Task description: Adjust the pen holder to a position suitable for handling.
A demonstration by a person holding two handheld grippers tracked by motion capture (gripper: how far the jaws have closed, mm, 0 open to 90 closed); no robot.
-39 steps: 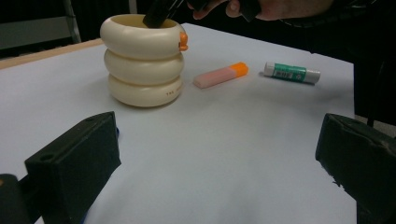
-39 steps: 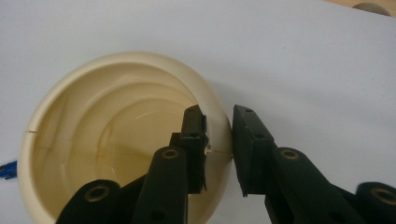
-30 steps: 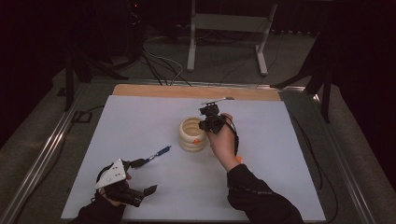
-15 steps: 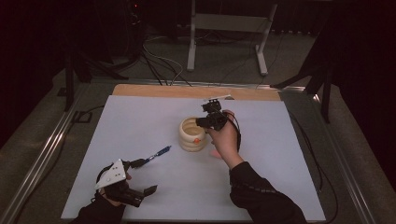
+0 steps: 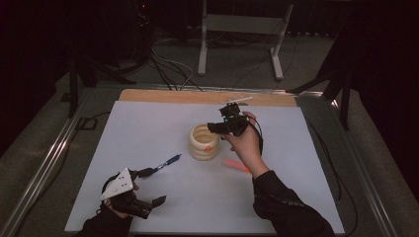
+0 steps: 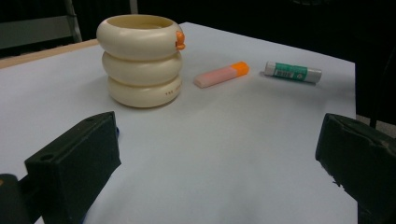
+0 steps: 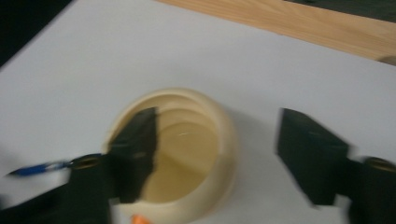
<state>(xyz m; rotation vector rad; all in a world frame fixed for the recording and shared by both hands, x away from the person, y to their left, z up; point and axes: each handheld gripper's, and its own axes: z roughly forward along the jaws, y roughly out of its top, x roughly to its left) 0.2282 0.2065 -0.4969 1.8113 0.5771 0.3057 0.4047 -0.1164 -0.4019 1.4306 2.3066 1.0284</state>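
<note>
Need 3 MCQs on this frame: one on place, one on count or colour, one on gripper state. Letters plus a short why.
1. Where is the pink highlighter with the orange cap?
A. Lying on the white table sheet beside the cream ribbed cup
B. Standing inside the cup
C. Between the left gripper's jaws

2. How many stacked bulges form the cream ribbed cup?
A. Two
B. Three
C. Five

3. How is the right gripper above the cup?
A. Shut on the blue pen
B. Shut on the cup's rim
C. Open, nothing between its jaws

Answers: 1 A, the left gripper view shows it flat on the sheet between the cup and a green-labelled glue stick. 2 B, three rings show in that view. 3 C, its jaws have just been opening and stand apart over the cup's mouth, while the blue pen lies by the left gripper.
</note>
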